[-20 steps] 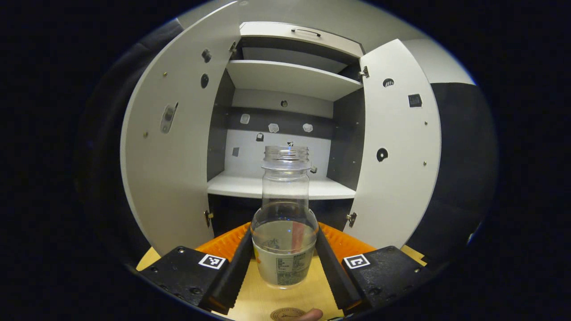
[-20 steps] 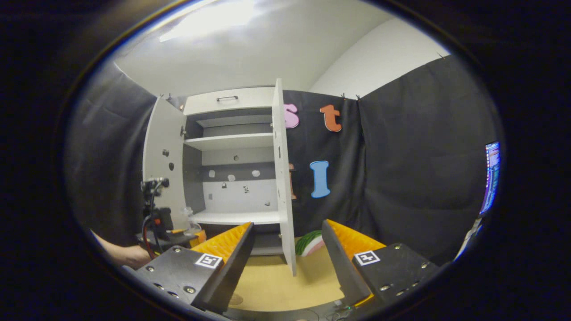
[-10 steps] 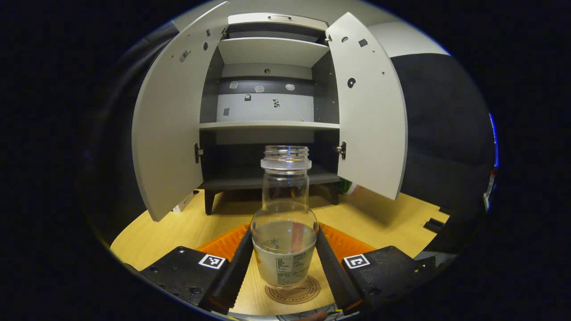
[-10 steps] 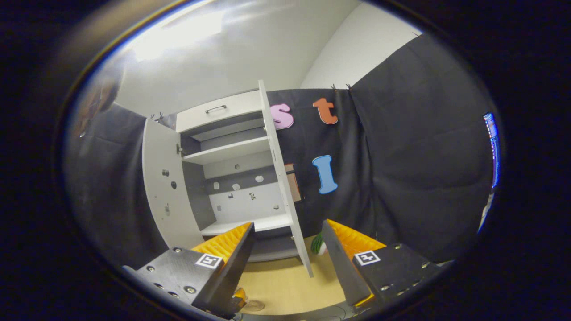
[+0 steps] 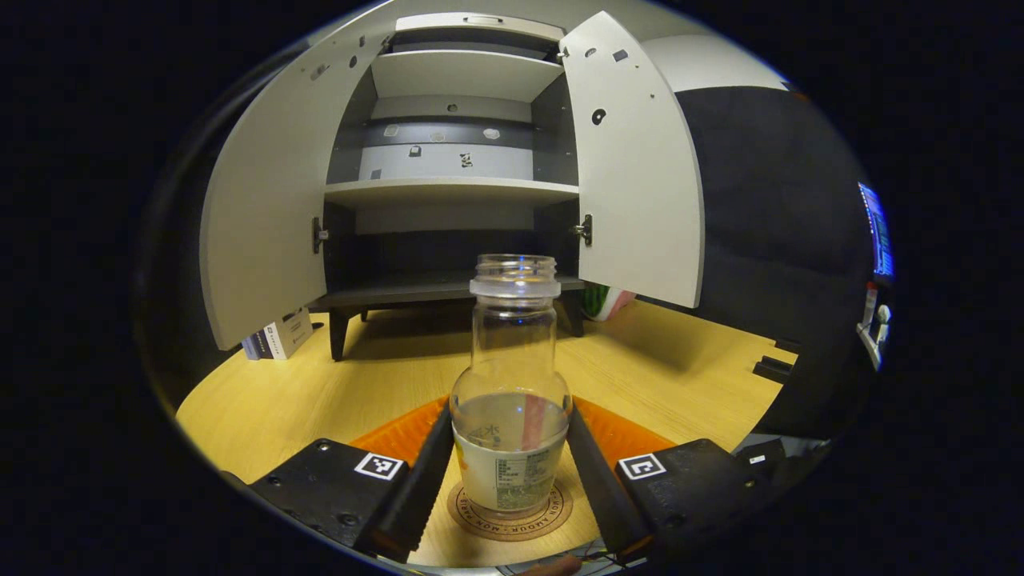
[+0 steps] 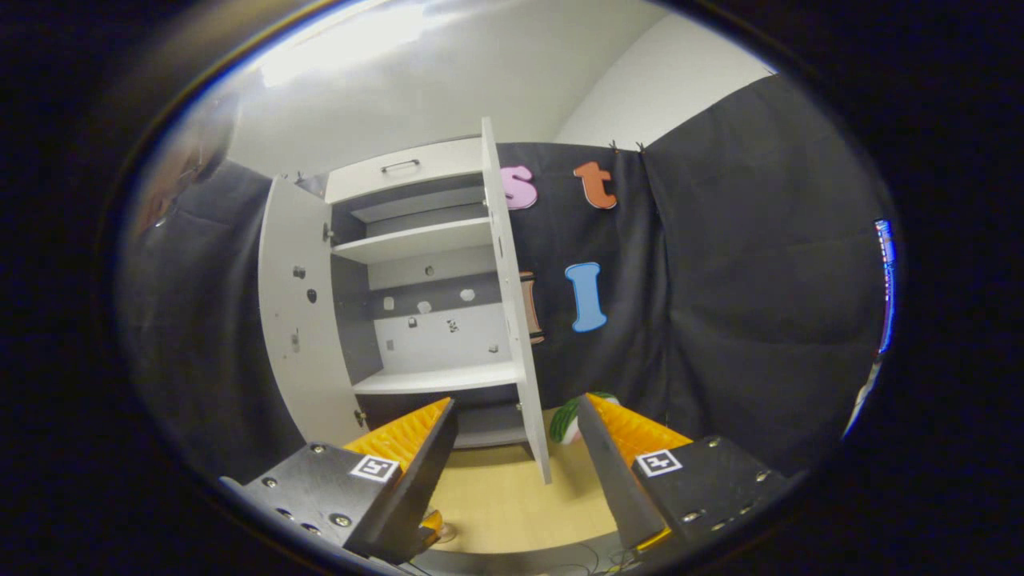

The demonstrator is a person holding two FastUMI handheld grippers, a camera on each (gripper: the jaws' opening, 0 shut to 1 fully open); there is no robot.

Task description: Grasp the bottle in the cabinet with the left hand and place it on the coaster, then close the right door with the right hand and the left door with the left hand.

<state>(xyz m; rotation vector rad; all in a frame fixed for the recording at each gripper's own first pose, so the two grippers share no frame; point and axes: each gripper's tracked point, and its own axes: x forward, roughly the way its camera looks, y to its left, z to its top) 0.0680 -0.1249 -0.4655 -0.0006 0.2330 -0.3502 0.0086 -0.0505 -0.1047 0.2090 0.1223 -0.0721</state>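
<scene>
- Left hand-held gripper (image 5: 510,464) at bottom centre of its view, both fingers clamped on the clear bottle (image 5: 512,384).
- The bottle stands upright, capless, its base on the round coaster (image 5: 510,516) on the wooden worktop (image 5: 320,392).
- The cabinet (image 5: 448,192) fills the upper centre, left door (image 5: 264,208) and right door (image 5: 636,168) both swung open.
- Right hand-held gripper (image 6: 516,448) sits low in its view, fingers apart and holding nothing, the open right door's edge (image 6: 516,320) between them.

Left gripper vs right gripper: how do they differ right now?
The left gripper is shut on the bottle, which sits over the coaster; the right gripper is open and holds nothing. Left is low at the table; right points at the right door edge. Both face the open cabinet.
</scene>
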